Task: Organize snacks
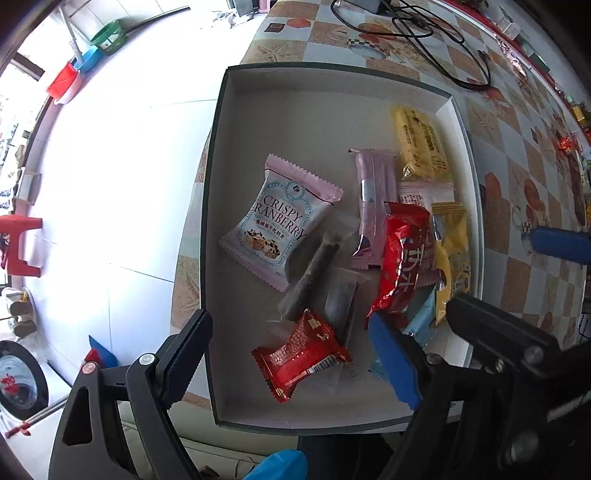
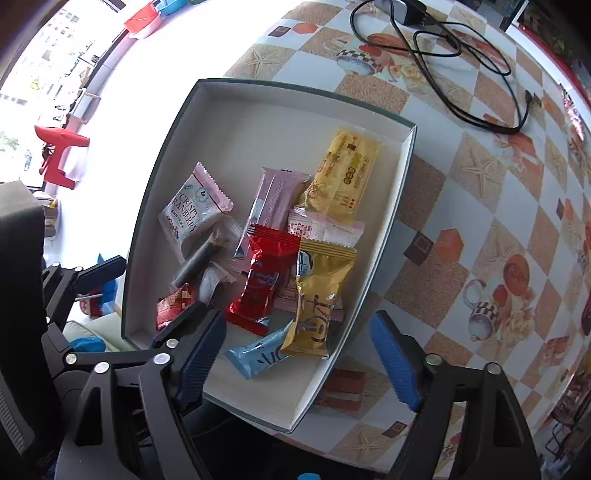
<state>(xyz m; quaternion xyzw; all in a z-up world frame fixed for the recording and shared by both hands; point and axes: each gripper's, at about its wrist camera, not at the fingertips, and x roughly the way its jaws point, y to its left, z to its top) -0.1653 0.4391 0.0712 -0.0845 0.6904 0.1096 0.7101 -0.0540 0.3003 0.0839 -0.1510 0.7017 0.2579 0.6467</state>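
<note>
A shallow white box (image 1: 295,122) with a dark rim lies on the patterned table and holds several snack packets. Among them are a pink "Crispy Cranberry" packet (image 1: 280,221), a yellow one (image 1: 419,142), a pink bar (image 1: 371,206), a shiny red one (image 1: 402,258) and a dark stick (image 1: 314,273). My left gripper (image 1: 291,358) points down over the box's near end, open, with a small red packet (image 1: 303,354) lying loose beneath it. My right gripper (image 2: 299,358) is open over the near right corner of the box (image 2: 258,122). Below it lie a gold packet (image 2: 317,295) and a light blue packet (image 2: 258,350), neither of them gripped.
Black cables (image 1: 424,33) coil on the tablecloth (image 2: 461,221) beyond the box. The box's left side overhangs the table edge above a white floor (image 1: 110,166). A red stool (image 1: 18,240) and coloured basins (image 1: 85,62) stand far left. More packets (image 1: 565,142) lie at the table's far right.
</note>
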